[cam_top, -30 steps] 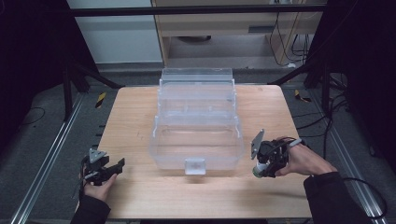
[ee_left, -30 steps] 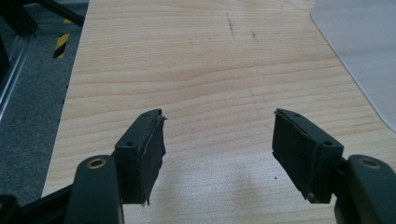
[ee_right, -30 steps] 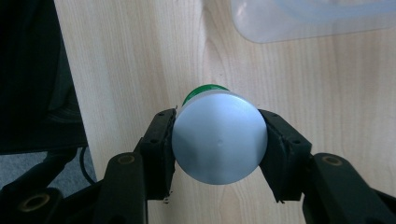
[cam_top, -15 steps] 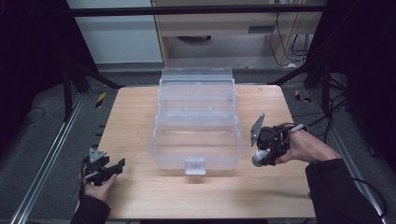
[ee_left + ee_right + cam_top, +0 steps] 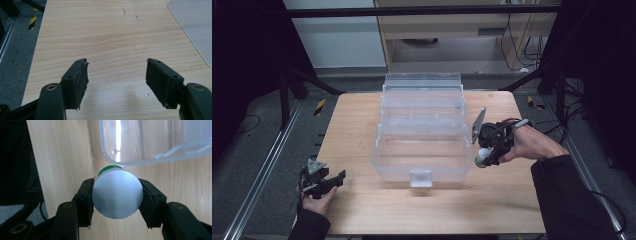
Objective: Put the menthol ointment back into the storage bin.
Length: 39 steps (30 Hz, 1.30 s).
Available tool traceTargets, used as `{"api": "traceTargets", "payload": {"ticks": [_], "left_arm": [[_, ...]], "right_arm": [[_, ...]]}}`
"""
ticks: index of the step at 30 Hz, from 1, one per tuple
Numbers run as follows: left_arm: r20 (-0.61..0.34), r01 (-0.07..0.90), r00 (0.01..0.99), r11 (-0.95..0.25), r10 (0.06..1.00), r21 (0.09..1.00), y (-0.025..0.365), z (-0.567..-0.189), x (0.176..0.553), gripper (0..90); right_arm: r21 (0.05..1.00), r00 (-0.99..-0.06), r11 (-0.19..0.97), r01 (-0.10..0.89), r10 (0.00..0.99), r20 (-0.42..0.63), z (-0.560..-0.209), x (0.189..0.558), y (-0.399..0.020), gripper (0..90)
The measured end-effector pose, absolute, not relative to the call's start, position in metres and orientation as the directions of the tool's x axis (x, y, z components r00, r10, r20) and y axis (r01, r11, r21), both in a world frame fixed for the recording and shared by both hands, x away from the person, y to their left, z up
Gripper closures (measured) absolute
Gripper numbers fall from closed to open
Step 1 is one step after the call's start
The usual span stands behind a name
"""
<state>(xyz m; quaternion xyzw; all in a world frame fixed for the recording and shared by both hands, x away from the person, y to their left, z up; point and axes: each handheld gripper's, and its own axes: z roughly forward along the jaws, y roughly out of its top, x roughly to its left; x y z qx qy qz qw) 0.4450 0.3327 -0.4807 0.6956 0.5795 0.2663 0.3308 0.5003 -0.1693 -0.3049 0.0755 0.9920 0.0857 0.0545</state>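
Carrying is the step in hand: a small white bottle with a green cap is clenched in the right tool beside the clear box (near right corner). Lifting over its wall is called for next; the left tool is released, resting on the table.

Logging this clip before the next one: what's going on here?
A person works at a wooden table with a claw in each hand. The right claw is shut on a small white bottle with a green cap, held off the table beside the right front corner of a clear plastic bin. The left claw sits open near the front left of the table, holding nothing.
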Motion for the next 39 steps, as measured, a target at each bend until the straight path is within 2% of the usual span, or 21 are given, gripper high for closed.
{"api": "traceTargets", "payload": {"ticks": [21, 39], "left_arm": [[-0.002, 0.626, 0.191, -0.120, 0.982, 0.771, 0.334, -0.481, 0.444, 33.7], [-0.005, 0.626, 0.191, -0.118, 0.982, 0.771, 0.335, -0.481, 0.444, 33.7]], "right_arm": [[0.206, -0.984, 0.971, 0.123, 0.146, -0.102, -0.311, 0.526, -0.133, 50.1], [0.196, -0.986, 0.975, 0.109, 0.130, -0.100, -0.335, 0.538, -0.117, 50.2]]}}
